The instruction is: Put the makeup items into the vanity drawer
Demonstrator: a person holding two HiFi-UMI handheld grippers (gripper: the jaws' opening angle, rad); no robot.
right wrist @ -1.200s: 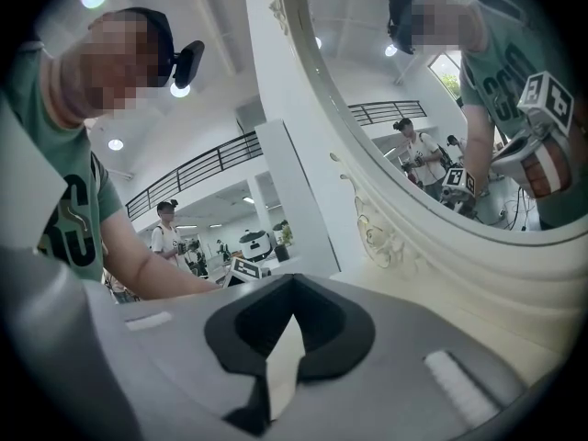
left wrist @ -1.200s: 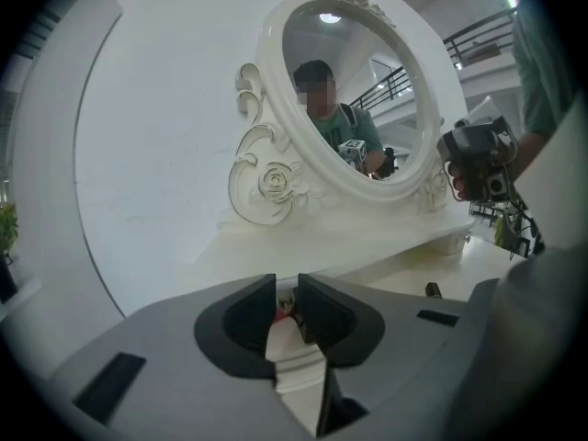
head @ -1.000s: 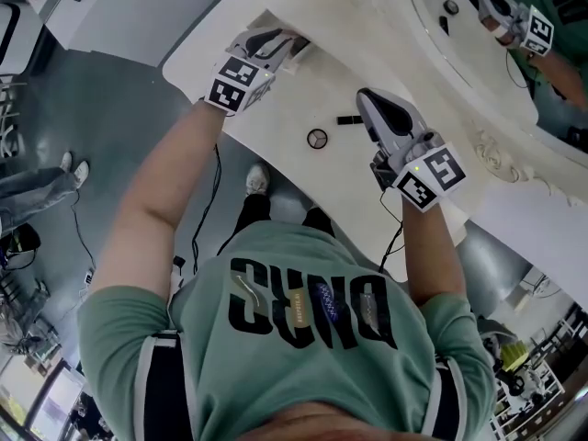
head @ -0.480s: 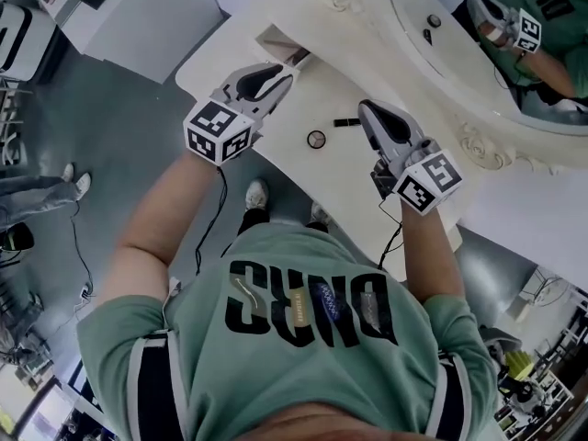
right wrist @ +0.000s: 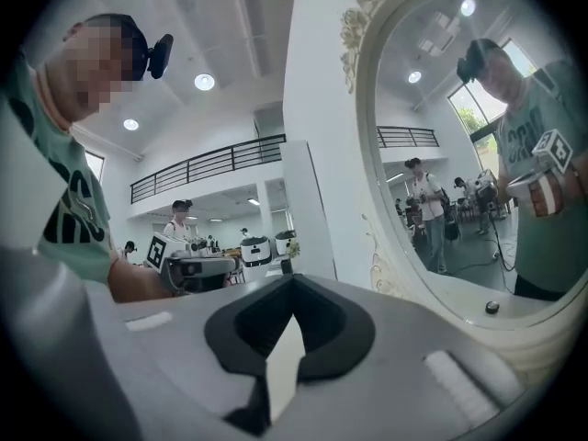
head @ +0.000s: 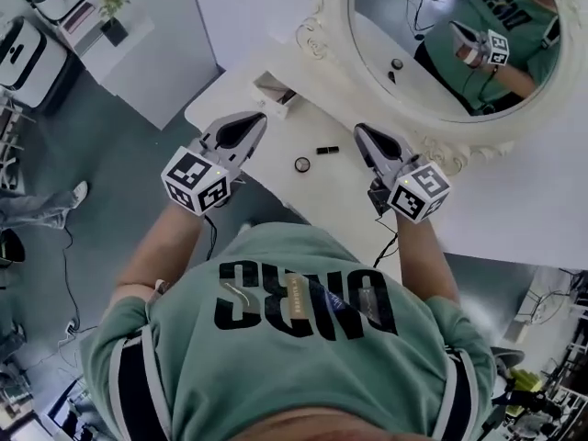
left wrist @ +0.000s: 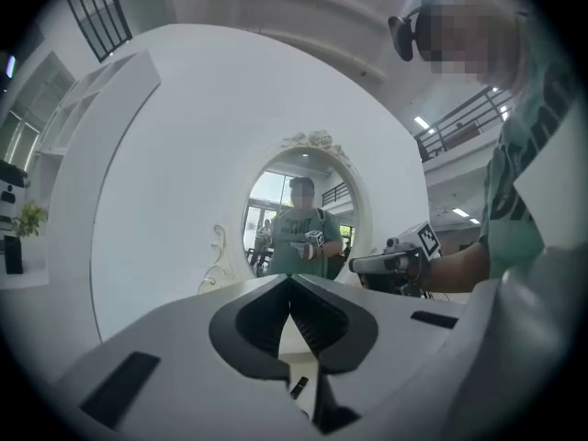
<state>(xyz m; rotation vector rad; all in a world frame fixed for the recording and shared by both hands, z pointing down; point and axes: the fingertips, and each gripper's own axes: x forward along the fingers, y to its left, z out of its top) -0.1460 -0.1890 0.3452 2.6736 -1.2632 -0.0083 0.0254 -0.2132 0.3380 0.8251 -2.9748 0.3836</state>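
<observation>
A black lipstick and a small round compact lie on the white vanity top. The drawer stands open at the table's far left corner. My left gripper hovers over the table's left edge, short of the drawer. Its jaws are closing, and in the left gripper view the tips meet with nothing between them. The lipstick shows through the slit below the tips. My right gripper hangs to the right of the lipstick, shut and empty.
A large oval mirror in an ornate white frame rises behind the table and reflects the person and the grippers. White cabinets and a potted plant stand on the grey floor to the left. People stand in the hall behind.
My left gripper has drawn back from the open drawer towards the person. The head view has tipped up, so more of the mirror shows. The right gripper has barely shifted.
</observation>
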